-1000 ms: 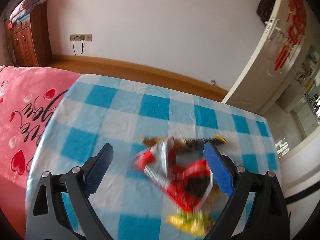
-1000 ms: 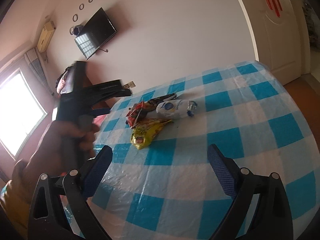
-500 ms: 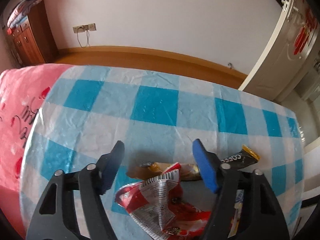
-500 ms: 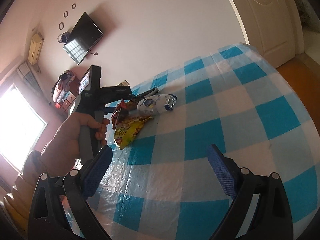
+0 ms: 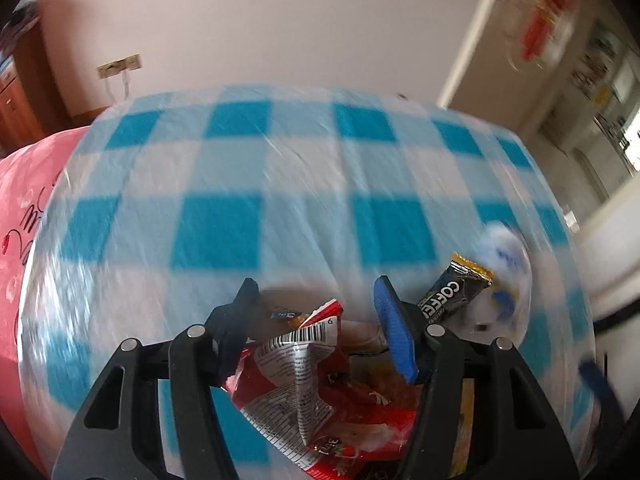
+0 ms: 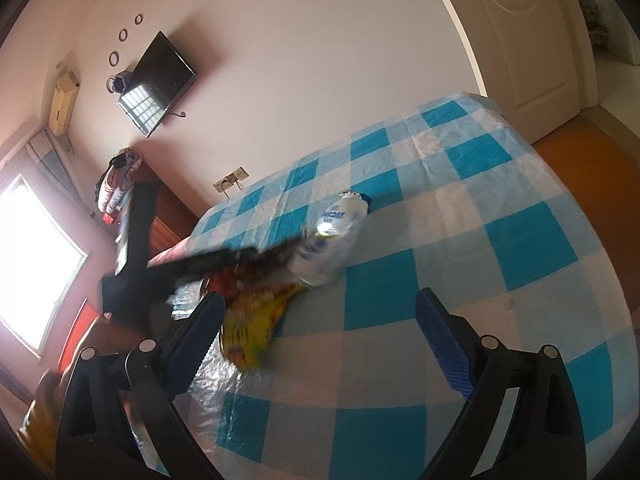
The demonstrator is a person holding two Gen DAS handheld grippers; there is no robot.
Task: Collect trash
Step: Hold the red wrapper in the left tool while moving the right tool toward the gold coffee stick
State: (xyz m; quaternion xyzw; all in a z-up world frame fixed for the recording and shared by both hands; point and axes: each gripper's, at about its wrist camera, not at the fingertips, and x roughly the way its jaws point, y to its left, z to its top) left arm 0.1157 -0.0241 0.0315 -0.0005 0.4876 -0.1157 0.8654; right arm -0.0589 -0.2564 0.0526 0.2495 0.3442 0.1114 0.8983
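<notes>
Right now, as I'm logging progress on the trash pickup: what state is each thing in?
left gripper: jaws just closing around the red wrapper, contact unclear
red wrapper: crumpled, between the jaws
coffee sachet: lying outside the jaws
plastic bottle: on its side
yellow wrapper: flat on the tablecloth
right gripper: open, empty

Your left gripper (image 5: 316, 316) over wrapper pile (image 5: 304, 392) on counter (image 5: 280, 168); crumpled wrapper between its jaws. Coffee sachet (image 5: 456, 292) right of jaws, bottle (image 6: 340, 232) beyond it. Bed (image 5: 20, 216) left of counter.
</notes>
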